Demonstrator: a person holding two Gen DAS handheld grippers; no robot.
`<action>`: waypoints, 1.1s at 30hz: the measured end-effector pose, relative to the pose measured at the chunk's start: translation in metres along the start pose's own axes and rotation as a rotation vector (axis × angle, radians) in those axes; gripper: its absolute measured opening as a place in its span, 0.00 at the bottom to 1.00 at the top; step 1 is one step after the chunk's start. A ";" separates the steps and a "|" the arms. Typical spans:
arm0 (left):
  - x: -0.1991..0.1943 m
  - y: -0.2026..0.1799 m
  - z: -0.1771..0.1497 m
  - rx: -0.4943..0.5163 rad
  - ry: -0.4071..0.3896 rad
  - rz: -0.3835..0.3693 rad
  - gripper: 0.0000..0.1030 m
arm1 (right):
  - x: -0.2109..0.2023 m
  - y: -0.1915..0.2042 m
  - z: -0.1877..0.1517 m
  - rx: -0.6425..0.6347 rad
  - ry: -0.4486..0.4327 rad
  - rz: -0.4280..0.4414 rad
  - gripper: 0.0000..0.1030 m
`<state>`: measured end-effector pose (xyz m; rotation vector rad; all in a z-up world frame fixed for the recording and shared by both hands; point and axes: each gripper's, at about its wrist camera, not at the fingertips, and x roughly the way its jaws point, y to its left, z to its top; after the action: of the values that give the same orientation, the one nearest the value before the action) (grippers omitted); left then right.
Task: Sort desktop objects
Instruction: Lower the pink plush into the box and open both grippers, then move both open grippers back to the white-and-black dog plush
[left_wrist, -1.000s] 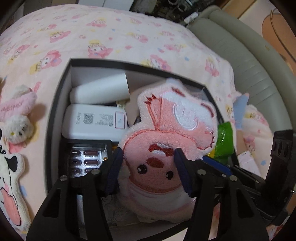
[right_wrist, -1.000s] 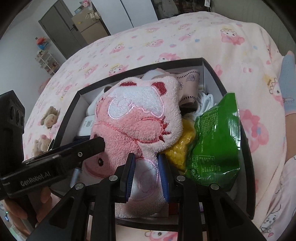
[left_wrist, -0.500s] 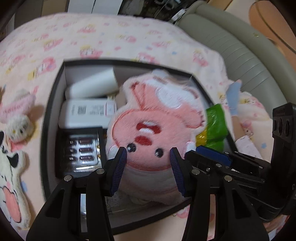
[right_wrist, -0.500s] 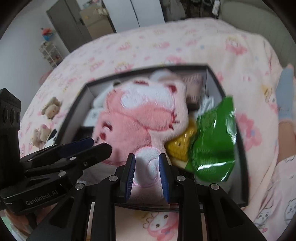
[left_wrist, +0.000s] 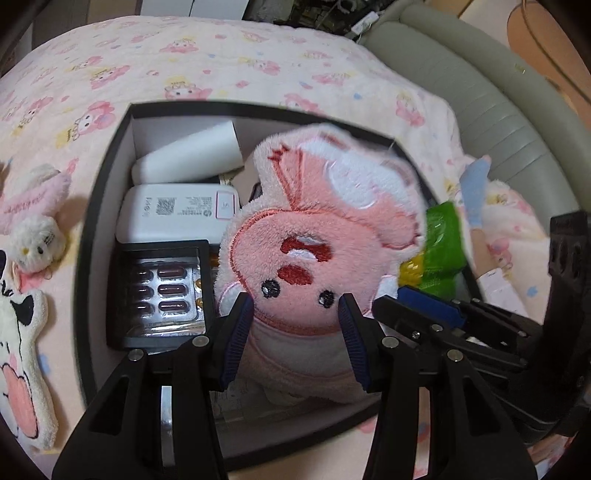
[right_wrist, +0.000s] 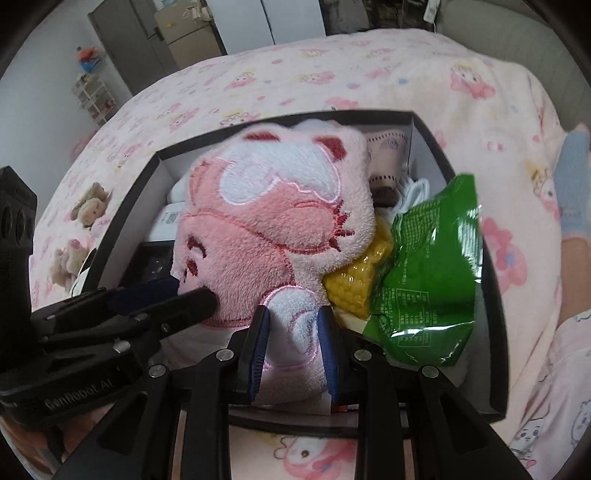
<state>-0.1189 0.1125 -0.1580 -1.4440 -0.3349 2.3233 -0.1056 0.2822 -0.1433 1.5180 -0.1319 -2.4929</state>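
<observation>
Pink plush toy (left_wrist: 310, 266) over black box (left_wrist: 96, 221), pinched by both: left gripper (left_wrist: 295, 325) & right gripper (right_wrist: 293, 332) clamp its edge.

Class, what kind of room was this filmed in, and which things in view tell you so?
Probably a bedroom: a pink cartoon-print quilt spread like a bed, plush toys lying on it, and a wardrobe behind.

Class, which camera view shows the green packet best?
The right wrist view: the green packet shows nearly whole, beside the yellow corn. In the left wrist view only a blurred strip shows behind the pink plush toy.
</observation>
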 end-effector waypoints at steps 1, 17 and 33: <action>-0.008 -0.001 0.000 -0.001 -0.020 -0.020 0.47 | -0.005 0.001 0.000 -0.002 -0.011 -0.002 0.23; -0.150 0.019 -0.031 0.057 -0.252 -0.038 0.45 | -0.088 0.098 -0.002 -0.081 -0.168 0.125 0.26; -0.197 0.128 -0.077 -0.072 -0.265 0.078 0.45 | -0.042 0.225 -0.026 -0.273 -0.058 0.202 0.26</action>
<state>0.0032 -0.0887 -0.0841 -1.1994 -0.4469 2.5961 -0.0321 0.0747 -0.0764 1.2583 0.0433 -2.2879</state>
